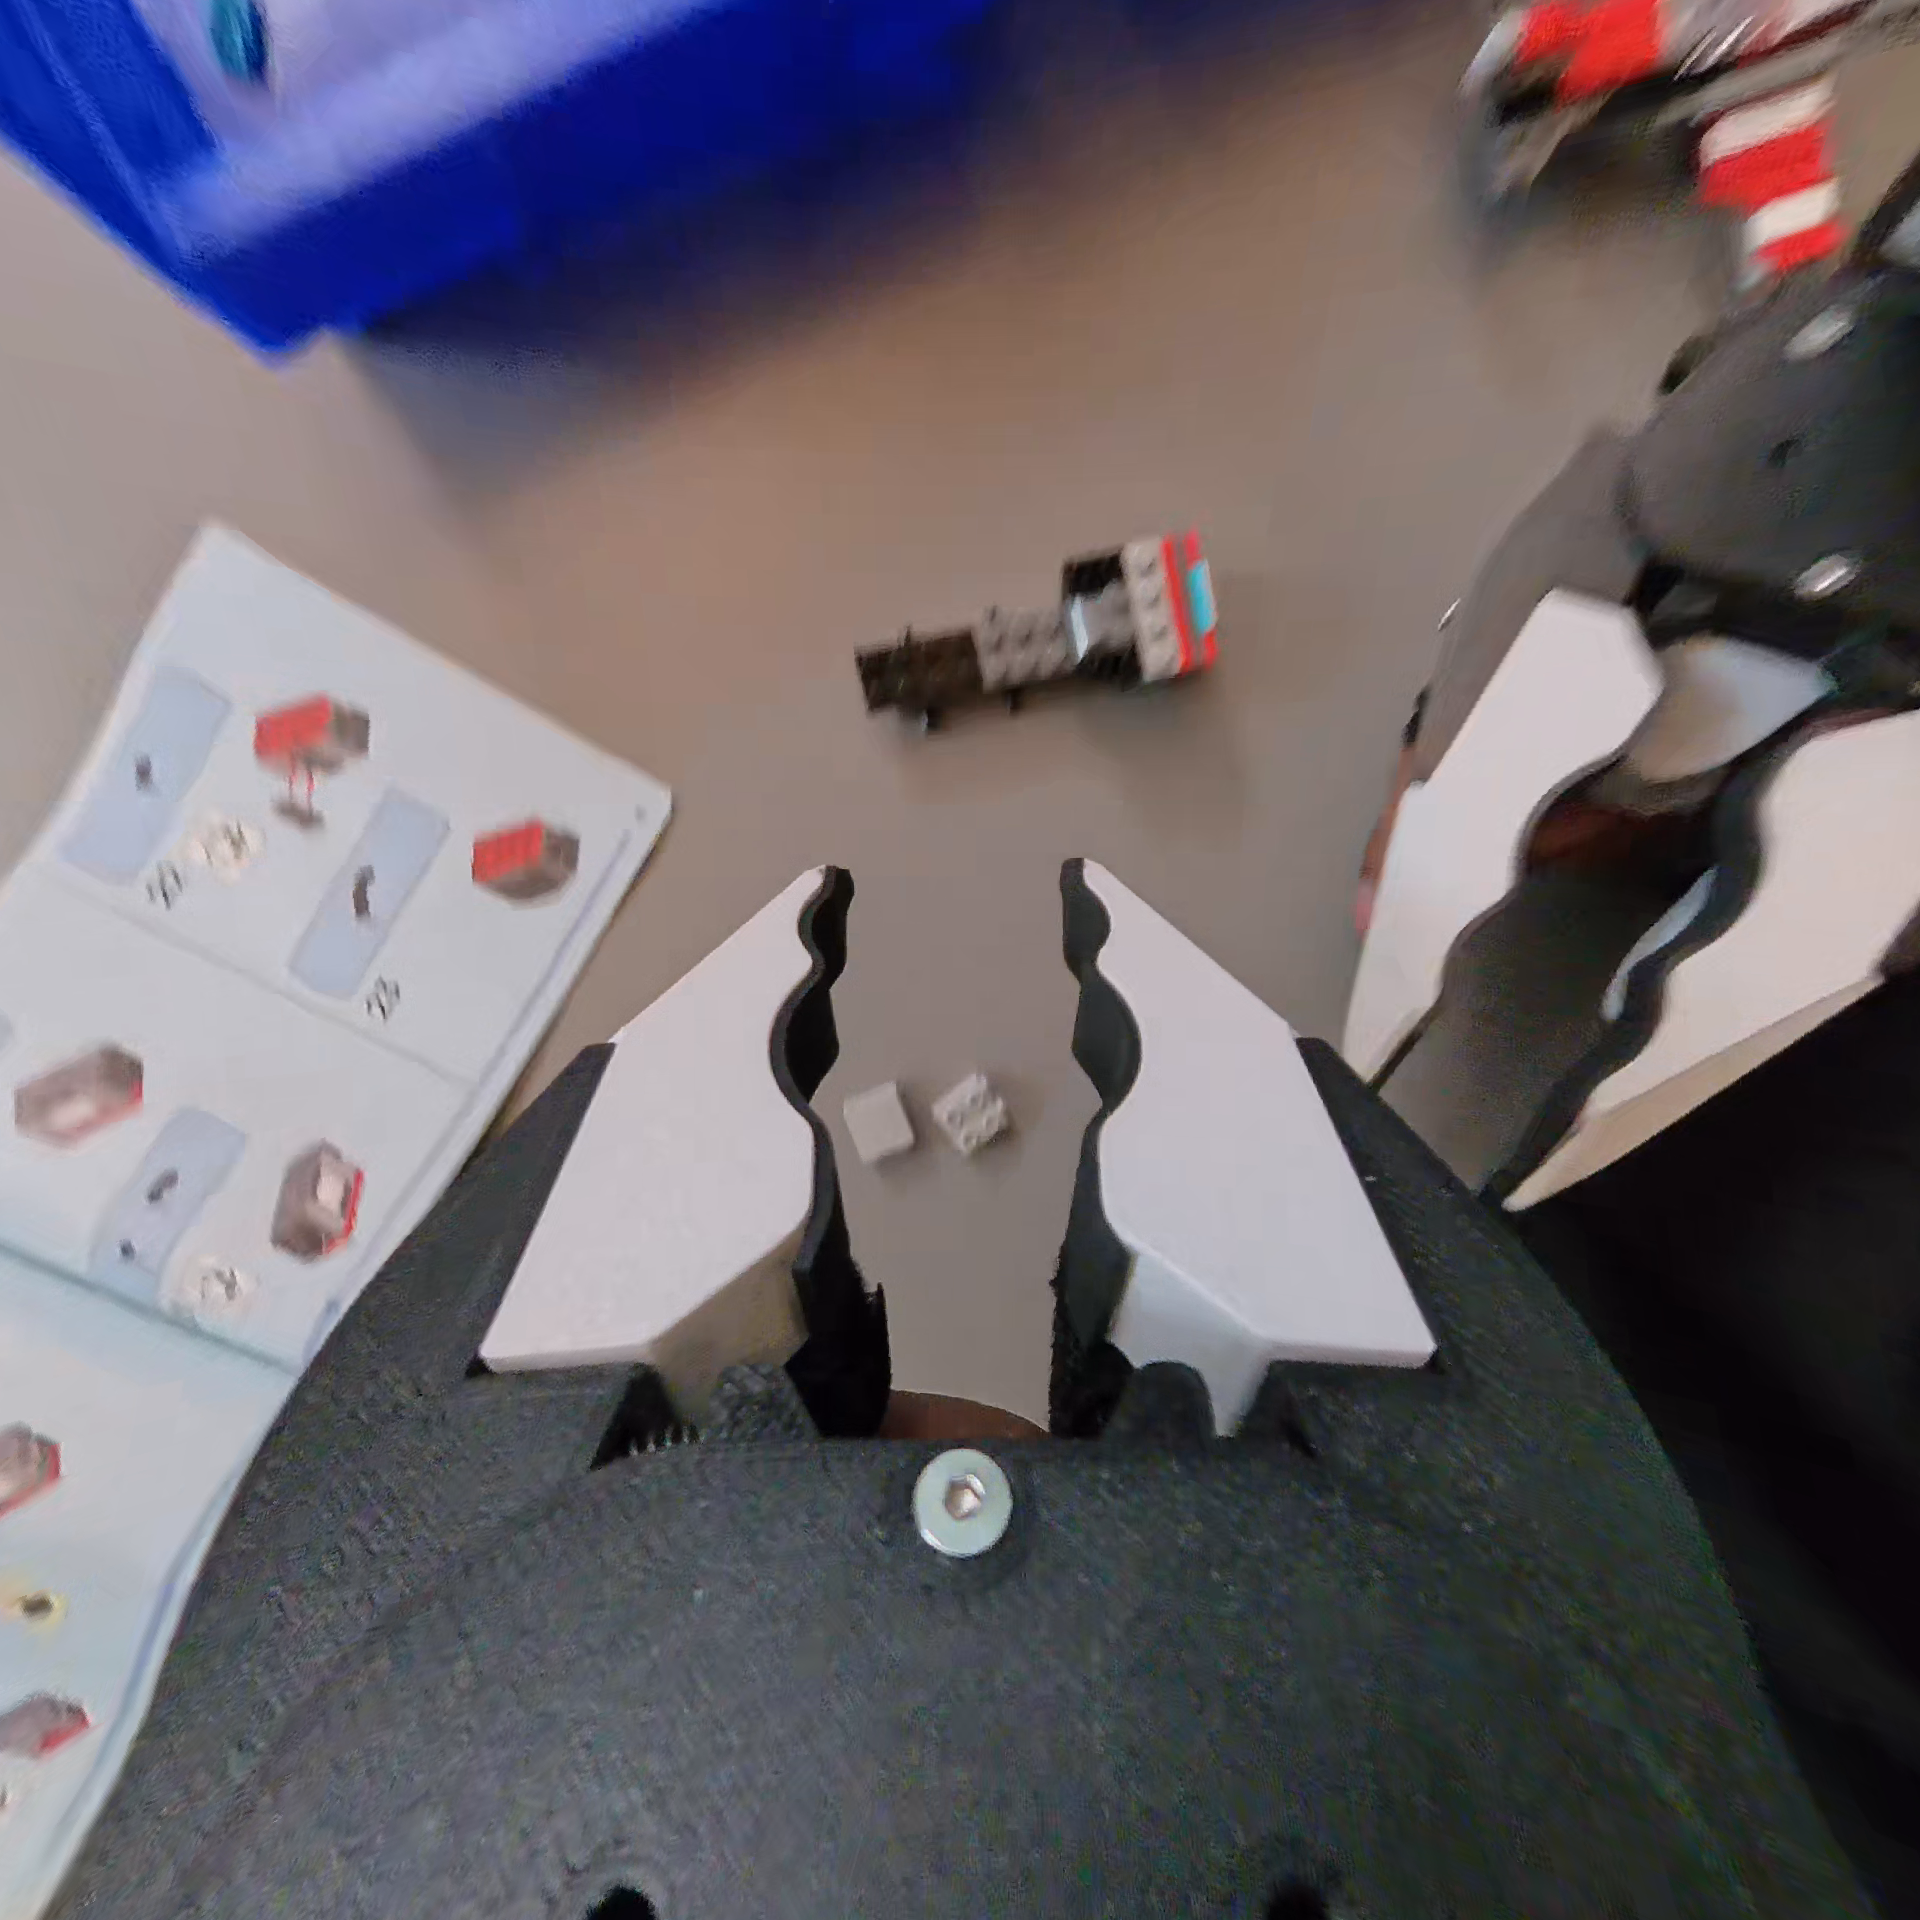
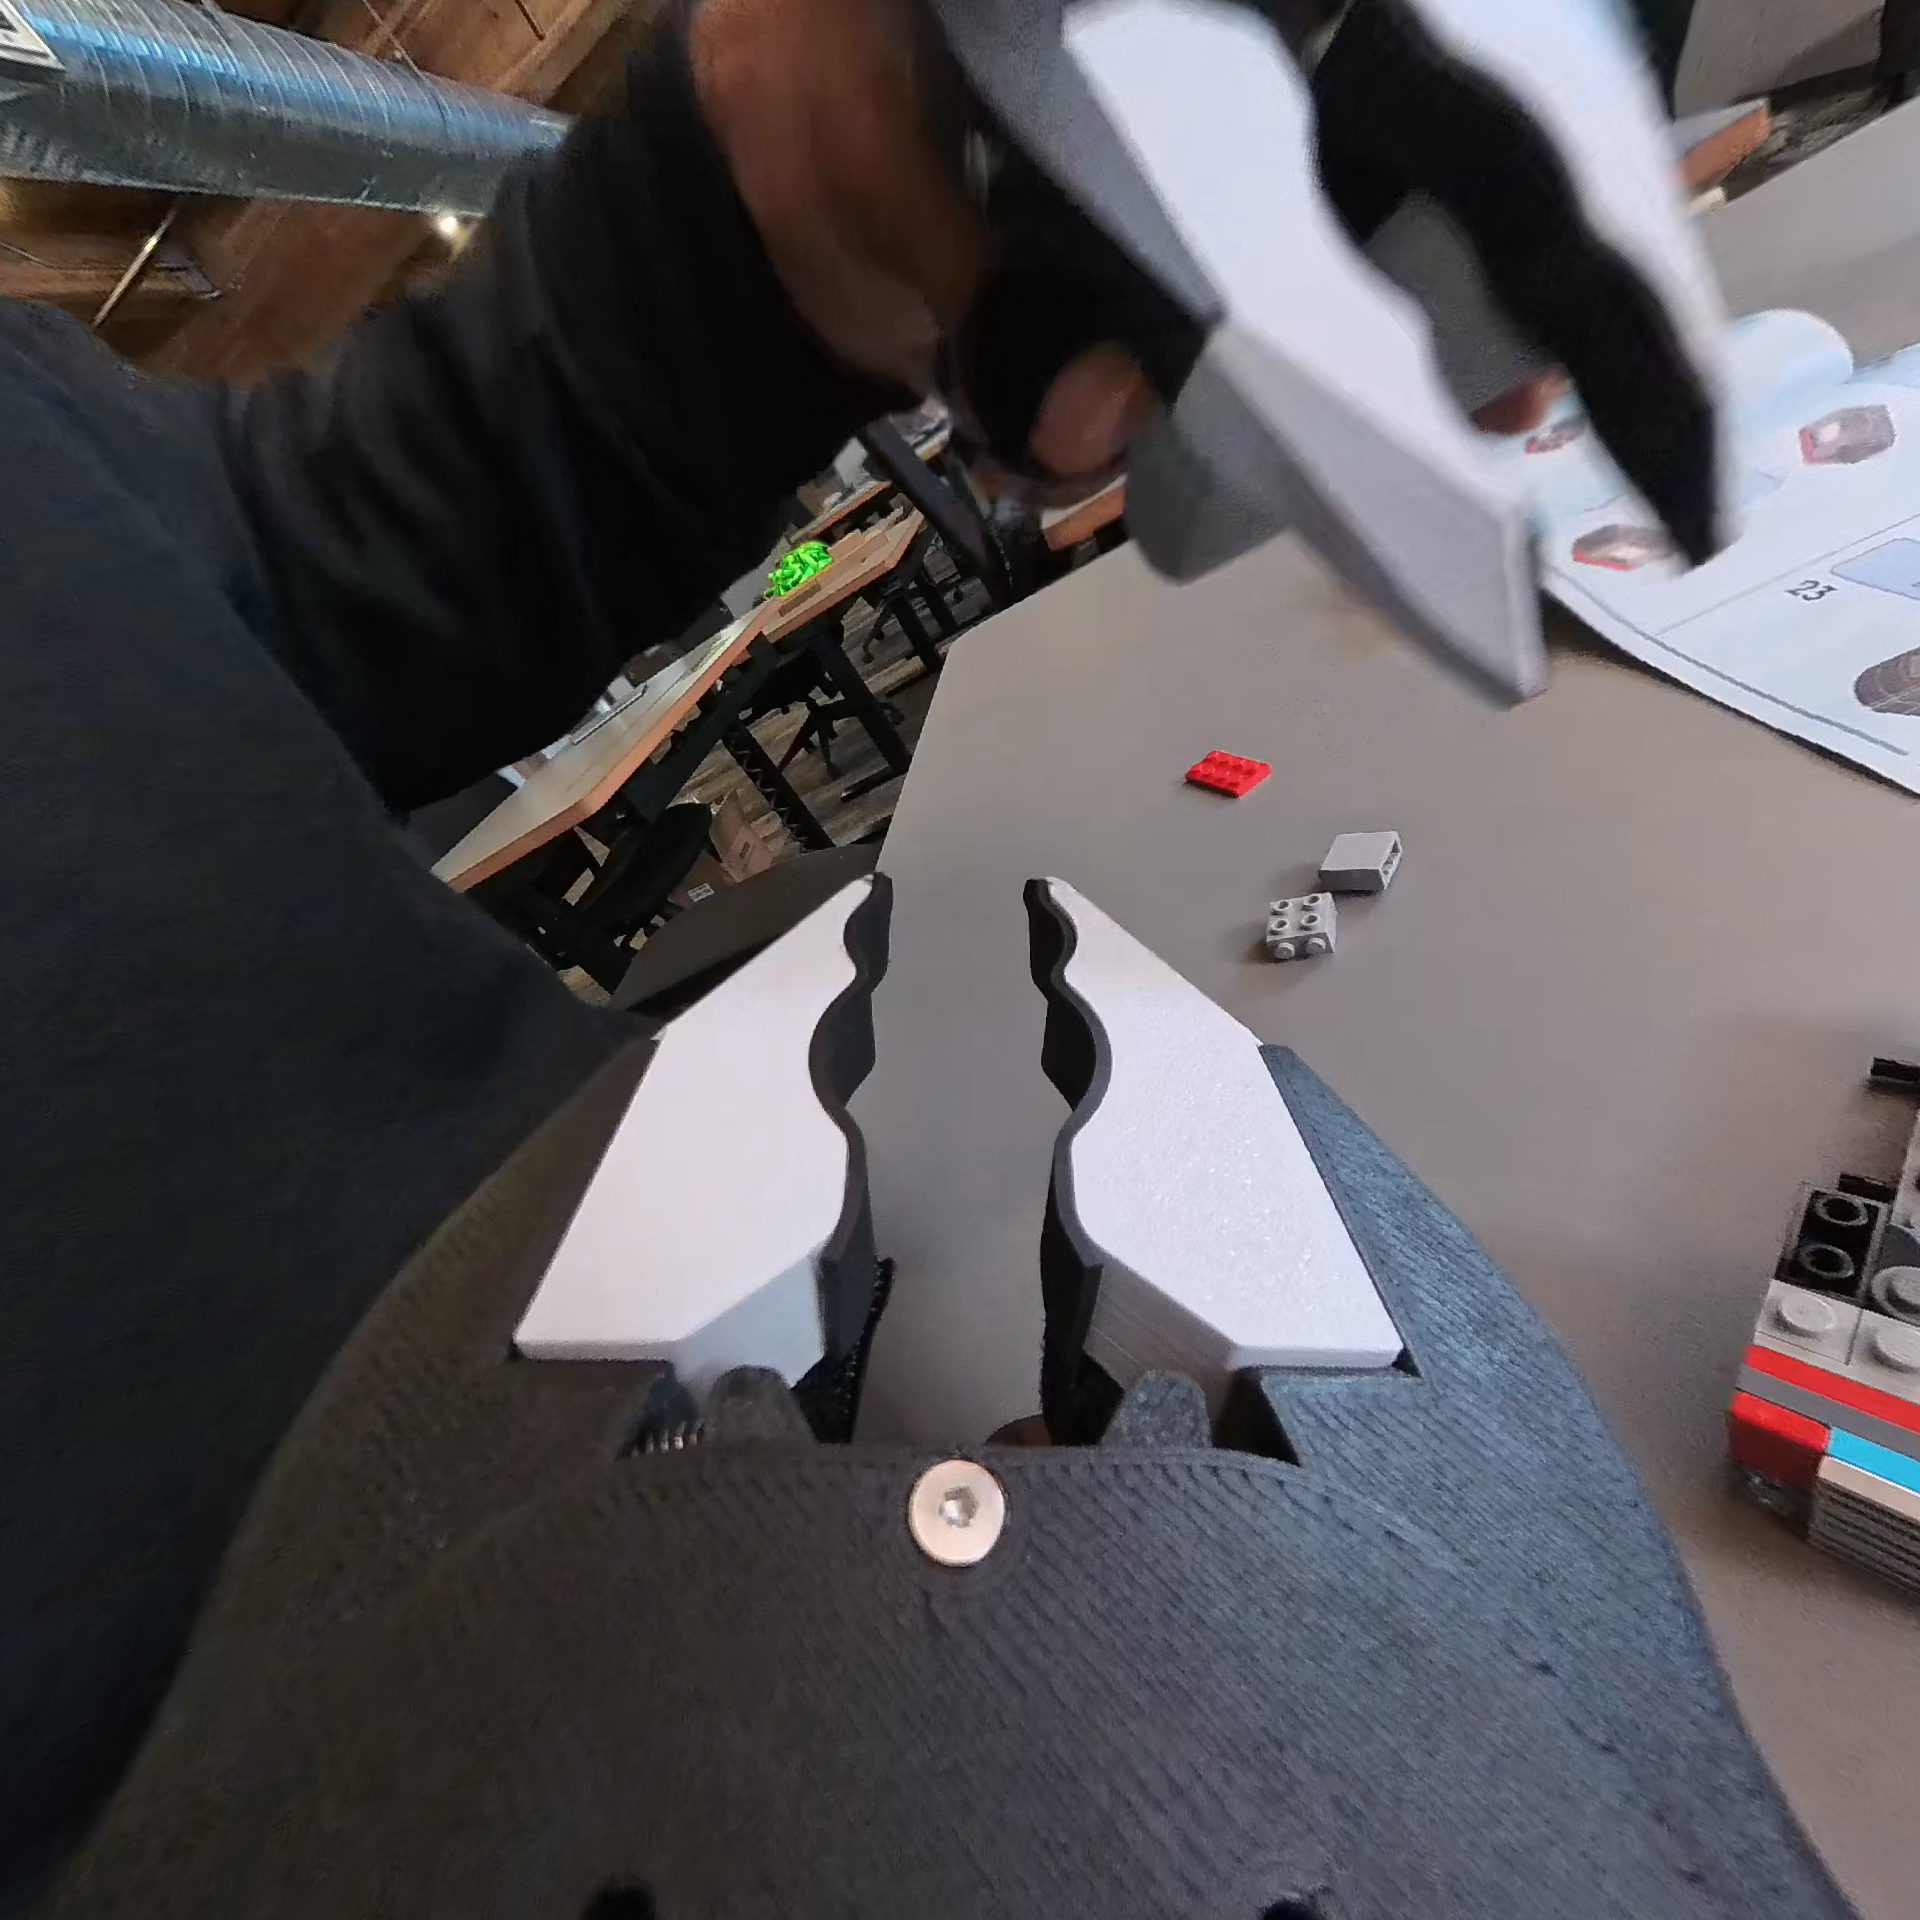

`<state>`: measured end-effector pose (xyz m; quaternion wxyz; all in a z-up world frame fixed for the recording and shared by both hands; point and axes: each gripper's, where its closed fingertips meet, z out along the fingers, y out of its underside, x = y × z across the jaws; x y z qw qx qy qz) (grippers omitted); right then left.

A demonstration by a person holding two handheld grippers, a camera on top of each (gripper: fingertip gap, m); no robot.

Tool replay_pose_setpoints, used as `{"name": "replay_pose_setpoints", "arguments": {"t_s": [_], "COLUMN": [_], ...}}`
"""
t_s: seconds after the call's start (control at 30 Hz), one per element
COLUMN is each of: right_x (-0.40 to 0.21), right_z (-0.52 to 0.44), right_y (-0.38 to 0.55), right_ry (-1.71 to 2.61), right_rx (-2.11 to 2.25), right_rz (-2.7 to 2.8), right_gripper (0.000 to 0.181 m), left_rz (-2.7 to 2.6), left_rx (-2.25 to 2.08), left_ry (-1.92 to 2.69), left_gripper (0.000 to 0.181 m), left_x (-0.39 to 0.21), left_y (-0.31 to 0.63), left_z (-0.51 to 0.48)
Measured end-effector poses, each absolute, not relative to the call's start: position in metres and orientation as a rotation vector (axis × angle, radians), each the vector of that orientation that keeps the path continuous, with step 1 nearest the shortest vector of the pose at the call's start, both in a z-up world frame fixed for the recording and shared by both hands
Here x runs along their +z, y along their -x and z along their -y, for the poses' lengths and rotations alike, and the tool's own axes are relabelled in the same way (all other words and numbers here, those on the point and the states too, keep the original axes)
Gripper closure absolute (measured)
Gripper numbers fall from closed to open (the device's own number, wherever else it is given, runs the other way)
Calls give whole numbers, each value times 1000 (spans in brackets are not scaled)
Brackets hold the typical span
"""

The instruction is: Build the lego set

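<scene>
My left gripper [image 1: 956,873] is open and empty above the grey table, with two small grey bricks, a smooth one [image 1: 878,1120] and a studded one [image 1: 971,1112], lying between its fingers. A part-built black, grey and red lego model [image 1: 1039,634] lies beyond them. My right gripper [image 2: 956,888] is open and empty, low over the table. In its view the studded grey brick [image 2: 1301,927], the smooth grey brick [image 2: 1359,862] and a red plate [image 2: 1228,773] lie ahead to the right, and the model [image 2: 1839,1351] sits at the right edge. The left gripper [image 2: 1600,613] hangs above them.
An open instruction booklet [image 1: 260,935] lies at the left, also in the right wrist view [image 2: 1787,623]. A blue bin [image 1: 436,156] stands at the back left. A second red and white lego build [image 1: 1683,114] lies at the back right. The right gripper [image 1: 1621,862] is at the right.
</scene>
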<state>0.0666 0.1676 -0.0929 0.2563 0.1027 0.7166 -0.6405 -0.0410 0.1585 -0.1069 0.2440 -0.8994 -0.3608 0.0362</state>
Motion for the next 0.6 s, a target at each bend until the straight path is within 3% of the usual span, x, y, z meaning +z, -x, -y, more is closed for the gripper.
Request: {"name": "replay_pose_setpoints", "arguments": {"t_s": [0.03, 0.33, 0.6], "right_x": [-93, -95, -95], "right_z": [-167, -166, -166], "right_y": [-67, -71, -70], "right_ry": [-275, -249, -261], "right_rx": [-1737, -1726, -1714], "right_rz": [-1948, -1973, -1954], "right_gripper": [155, 155, 154], "left_rz": [935, 395, 224], "left_rx": [113, 149, 78], "left_ry": [2437, 2327, 2526], "left_gripper": [138, 139, 138], "left_x": [-98, -17, -73], "left_y": [49, 148, 210], "left_z": [-170, -359, -493]}}
